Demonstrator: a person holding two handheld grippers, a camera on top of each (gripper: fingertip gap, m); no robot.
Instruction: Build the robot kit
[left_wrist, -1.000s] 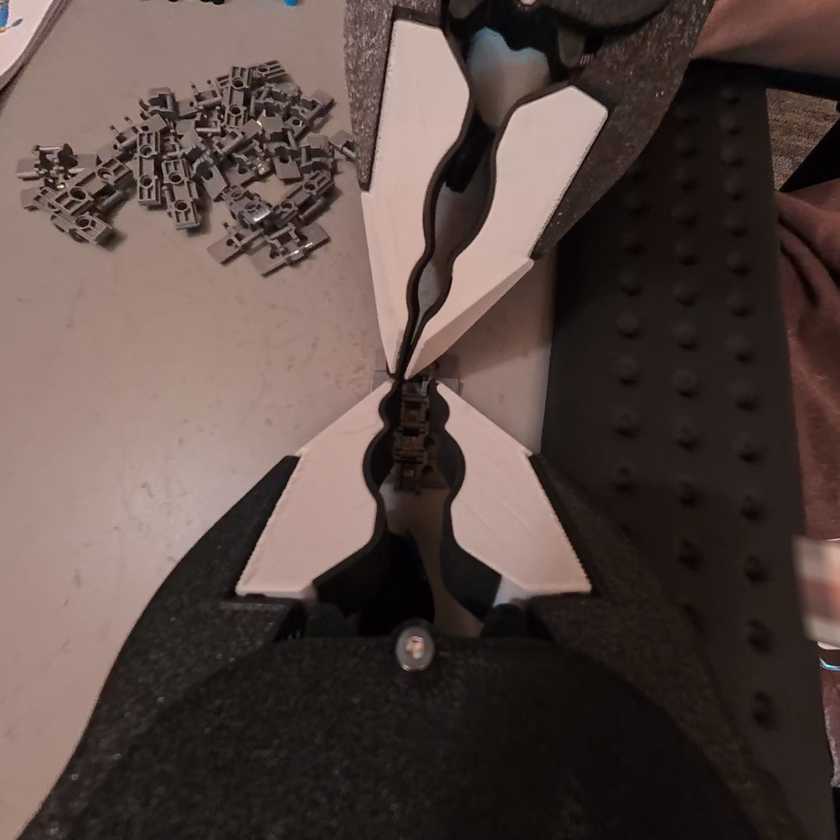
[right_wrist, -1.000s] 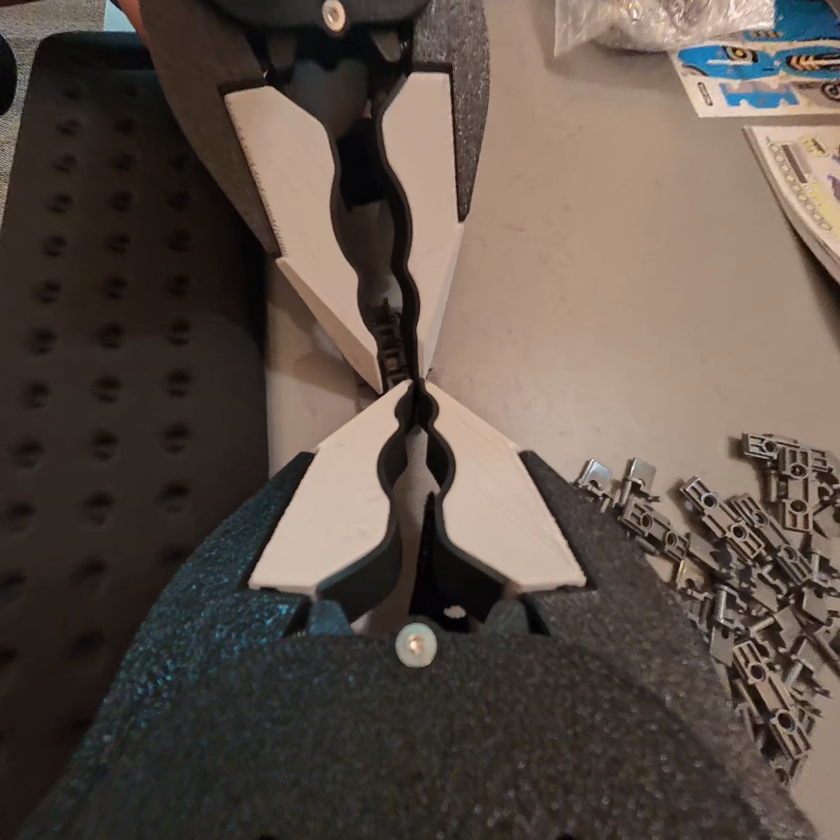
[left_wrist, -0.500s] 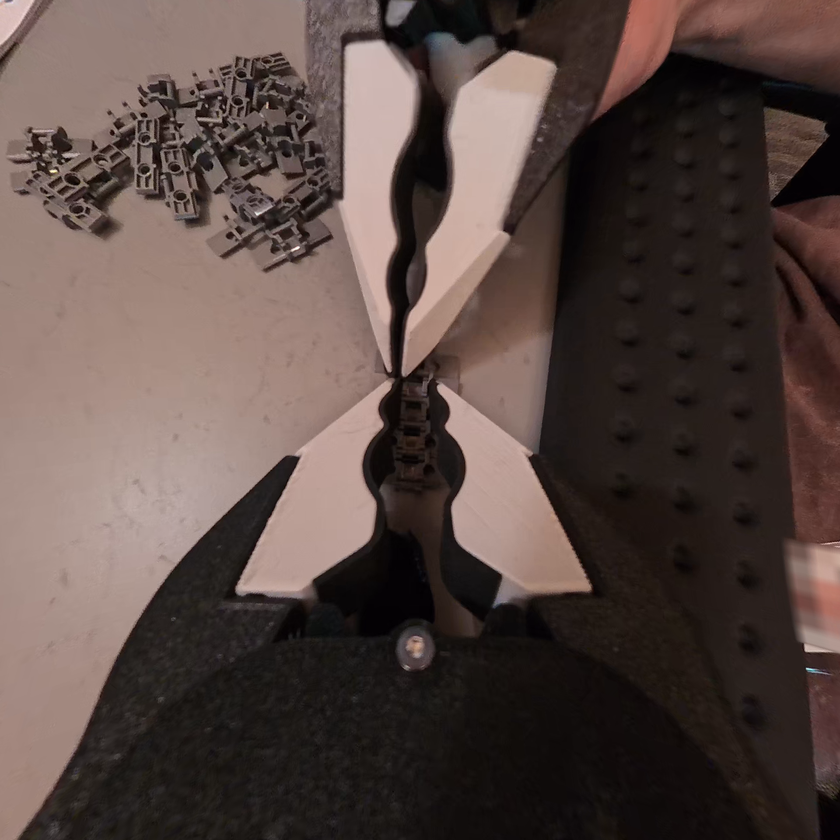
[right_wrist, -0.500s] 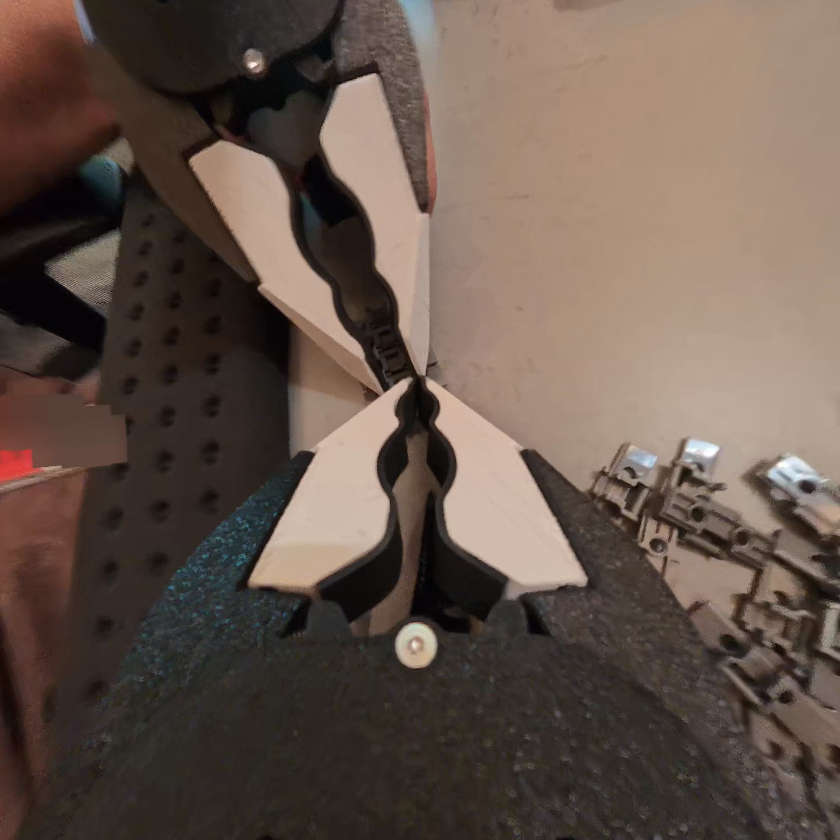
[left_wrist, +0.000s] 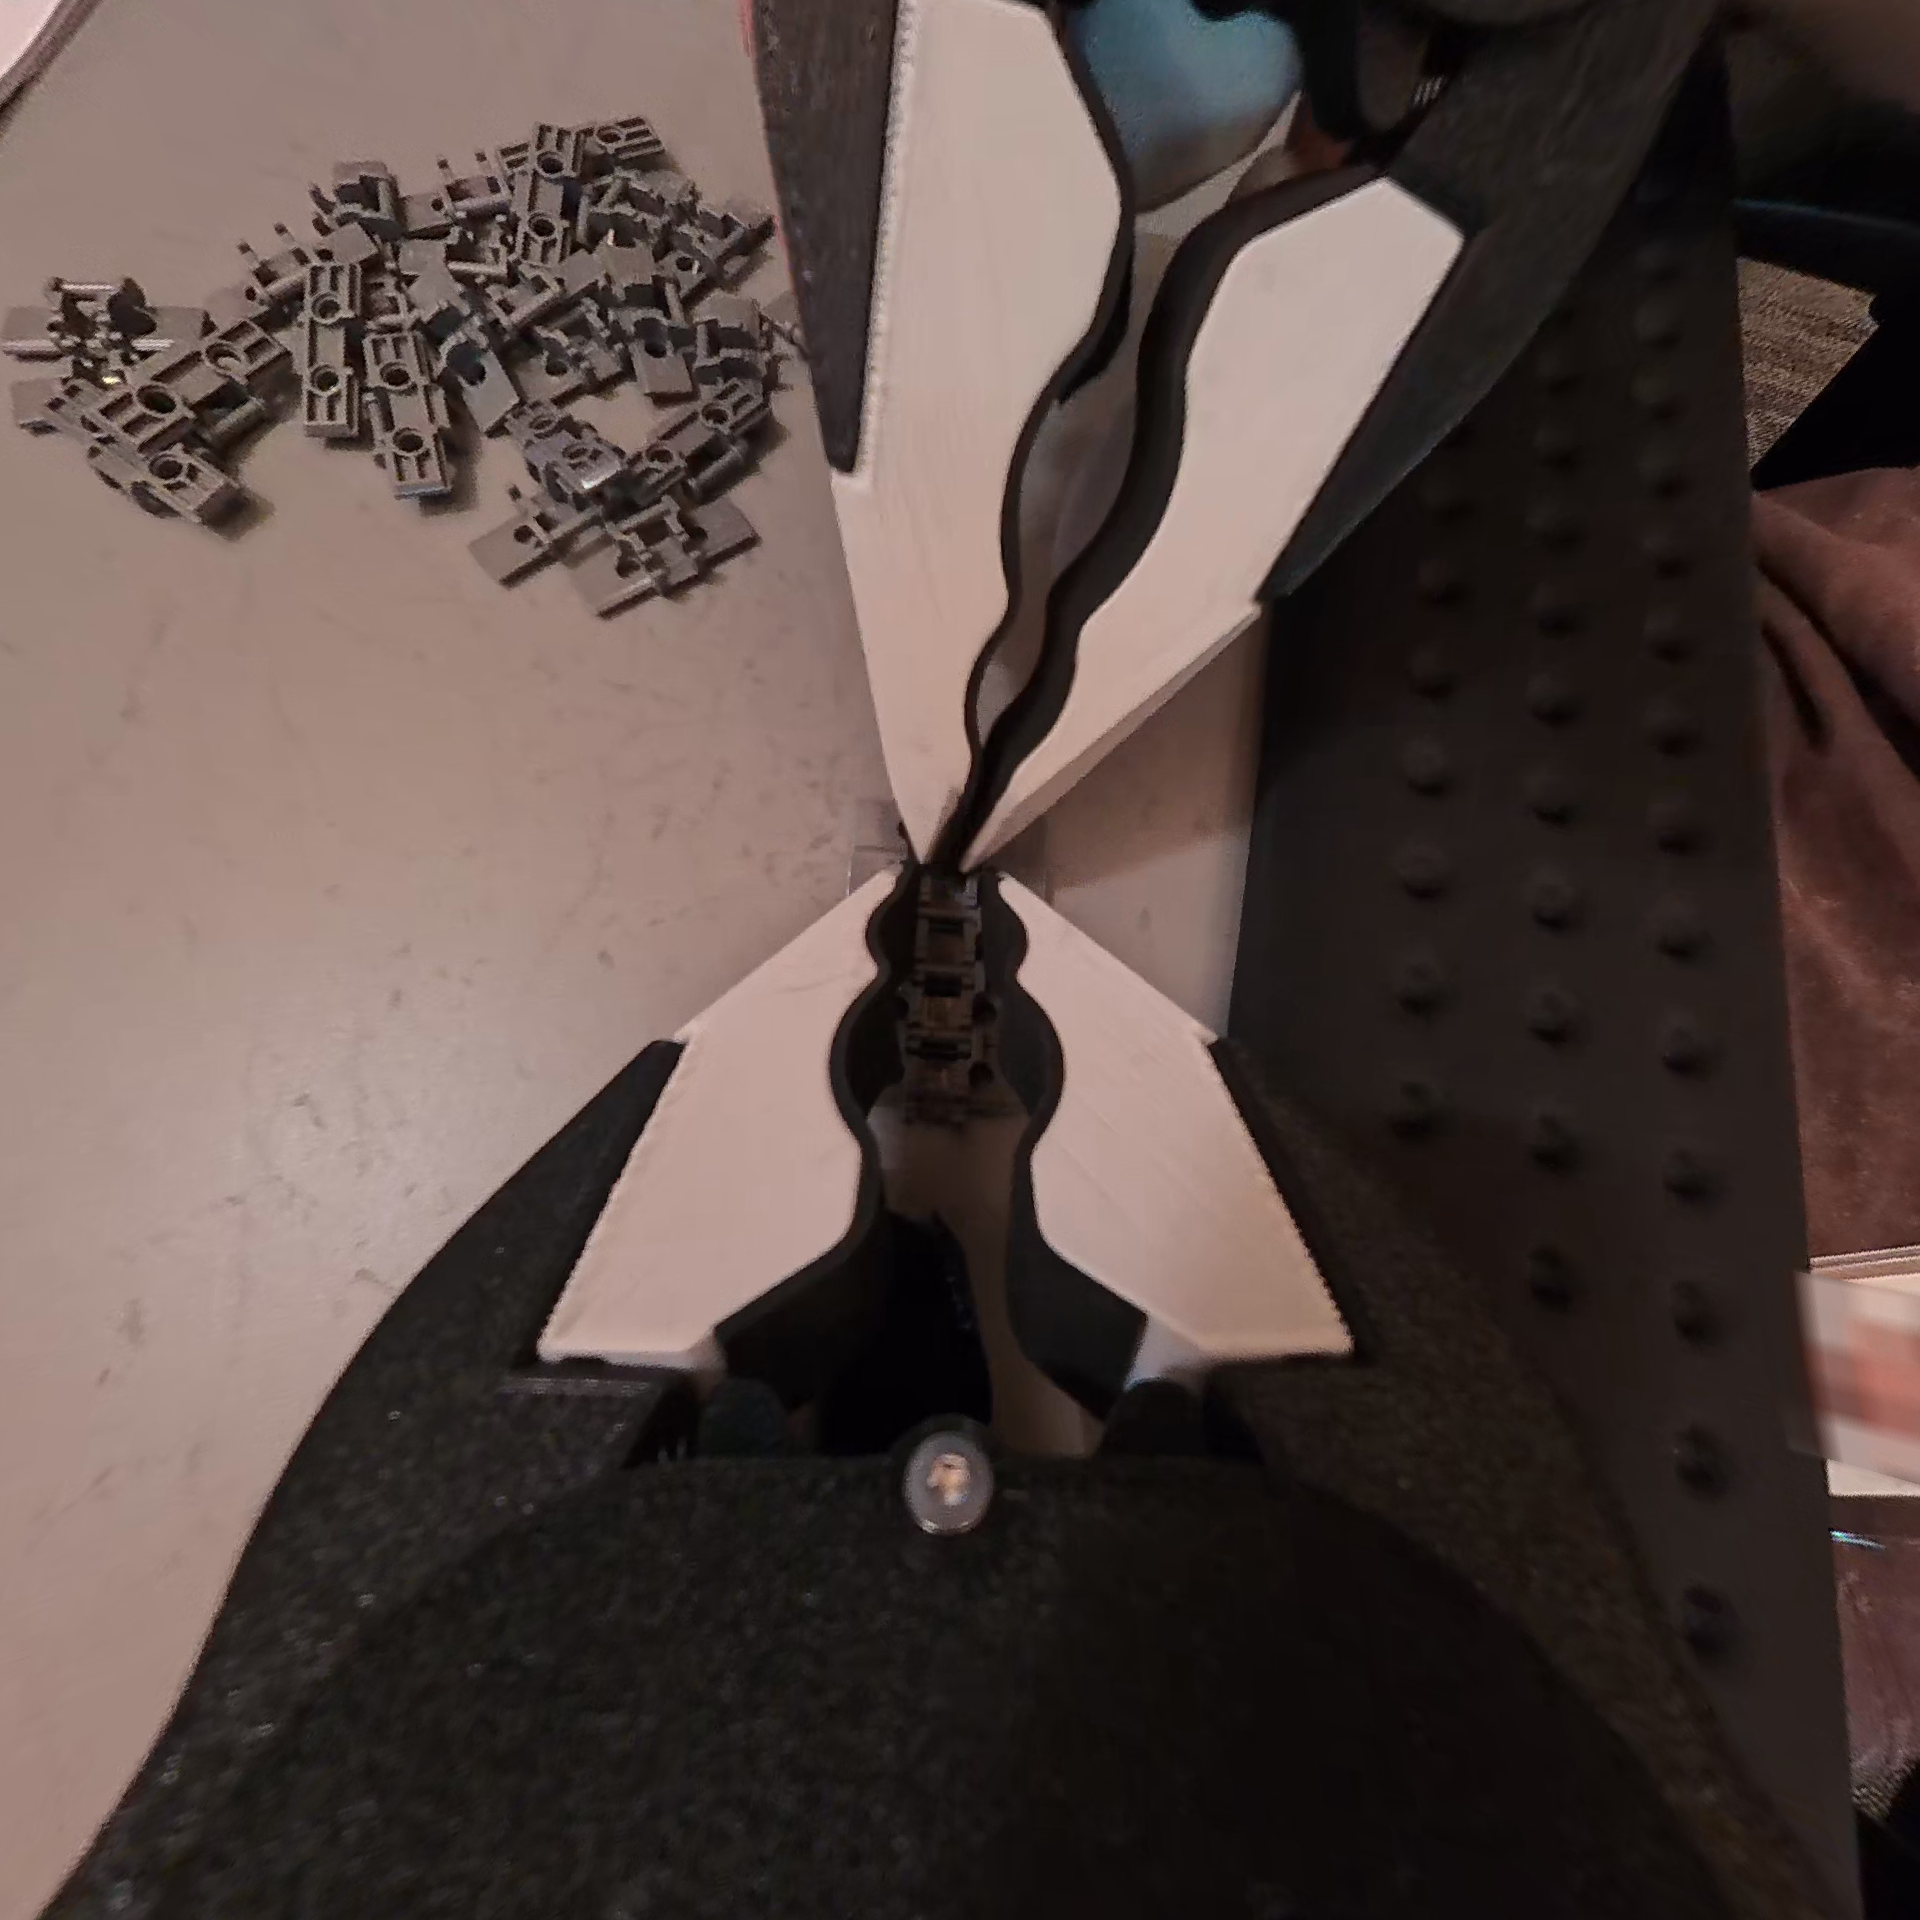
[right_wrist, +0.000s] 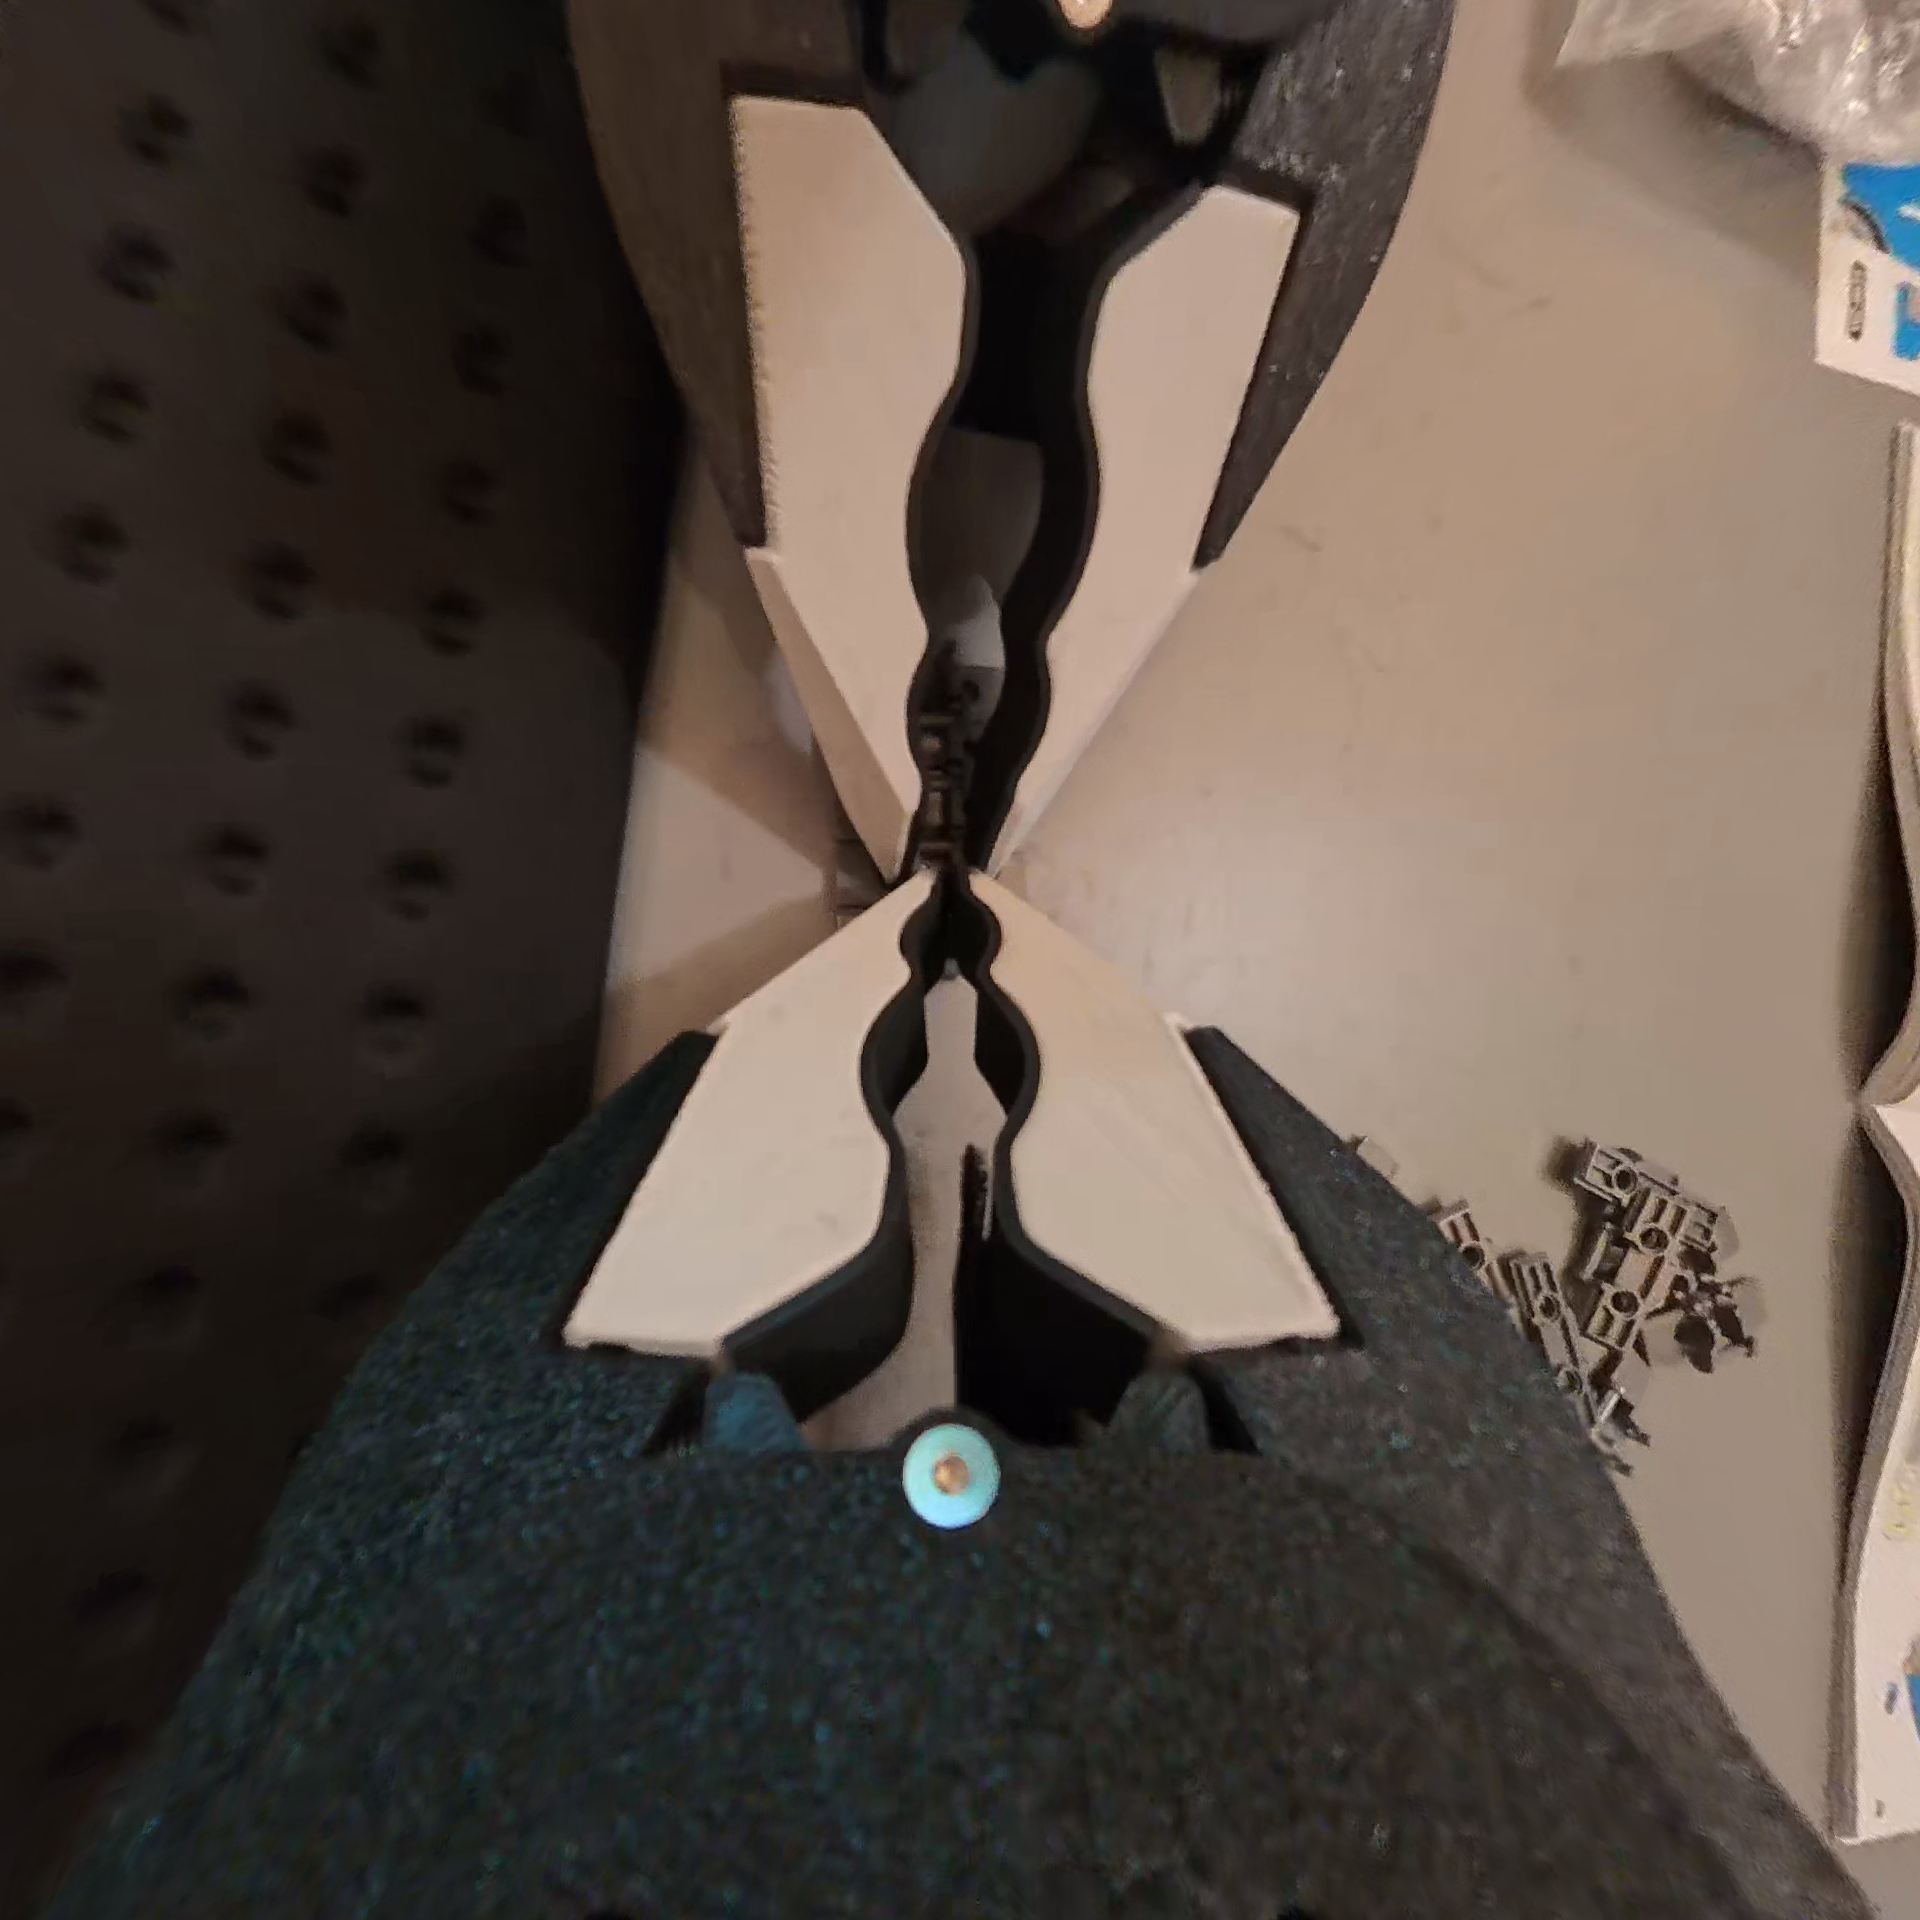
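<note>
My left gripper (left_wrist: 940, 878) is shut on a short chain of dark grey track links (left_wrist: 943, 997) that runs back between its fingers. My right gripper (right_wrist: 940, 888) meets it tip to tip and is shut on a flat grey link (left_wrist: 871, 862) at the chain's front end. Only the edges of that link show beside the tips. In the right wrist view the left gripper (right_wrist: 940, 847) comes in from the top with the chain (right_wrist: 951, 748) between its fingers. In the left wrist view the right gripper (left_wrist: 951, 844) comes in from the top. Both are held just above the grey table (left_wrist: 312, 935).
A pile of loose grey links (left_wrist: 416, 312) lies on the table to the left, also seen in the right wrist view (right_wrist: 1621, 1278). A black dimpled pad (left_wrist: 1558, 935) runs along the table's edge. Printed sheets (right_wrist: 1886, 1351) and a plastic bag (right_wrist: 1766, 62) lie at the right. Only a small space, under 4 cm, lies between the two pairs of fingers.
Both grippers stay tip to tip on the chain. The right gripper tilted and swung back, and both have drawn slightly closer to the pile of links.
</note>
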